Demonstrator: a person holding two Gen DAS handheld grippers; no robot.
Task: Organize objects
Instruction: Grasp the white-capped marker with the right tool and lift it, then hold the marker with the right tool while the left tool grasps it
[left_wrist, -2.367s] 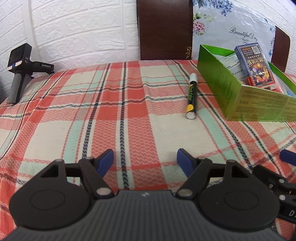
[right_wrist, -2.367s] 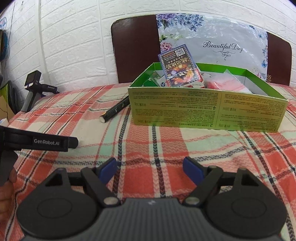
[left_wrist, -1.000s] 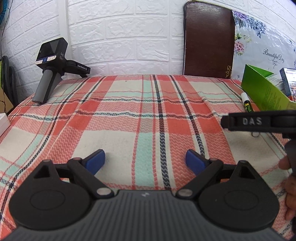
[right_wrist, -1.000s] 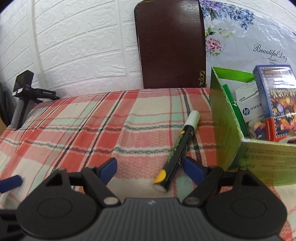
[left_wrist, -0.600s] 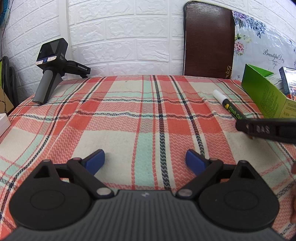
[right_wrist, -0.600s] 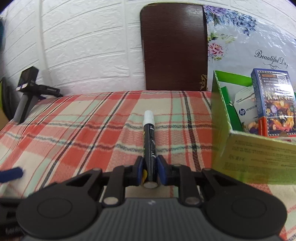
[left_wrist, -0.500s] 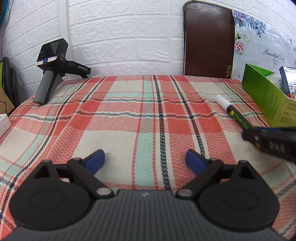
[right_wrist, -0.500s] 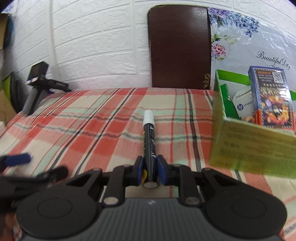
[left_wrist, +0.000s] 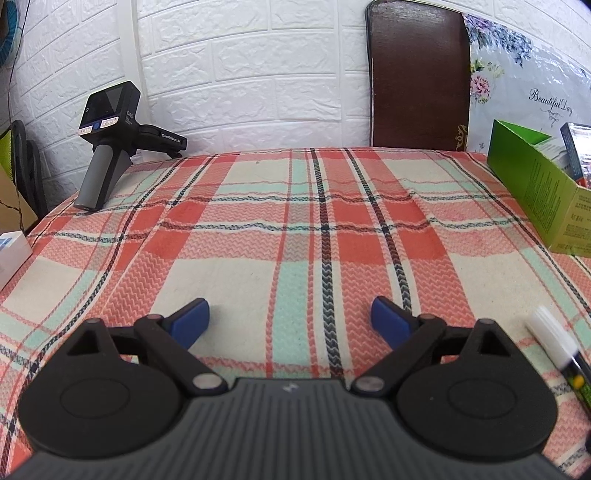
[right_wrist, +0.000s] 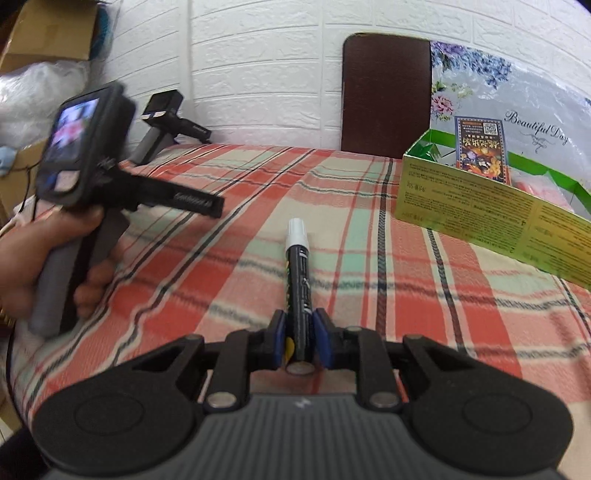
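My right gripper (right_wrist: 299, 341) is shut on a black marker (right_wrist: 298, 280) with a white cap, held above the plaid tablecloth and pointing away from me. The marker's white cap also shows at the lower right of the left wrist view (left_wrist: 552, 341). My left gripper (left_wrist: 290, 321) is open and empty, low over the cloth. A green cardboard box (right_wrist: 491, 218) holding a card pack (right_wrist: 482, 149) and other items stands at the right; its corner shows in the left wrist view (left_wrist: 535, 192).
A spare handheld gripper (left_wrist: 107, 147) stands at the table's back left. A dark chair back (left_wrist: 417, 77) stands behind the table. A white box (left_wrist: 11, 254) lies at the left edge. The hand holding my left gripper (right_wrist: 70, 236) is at the left of the right wrist view.
My right gripper closed on the marker, lifted it and drew it back and left, away from the green box. My left gripper has stayed open and still.
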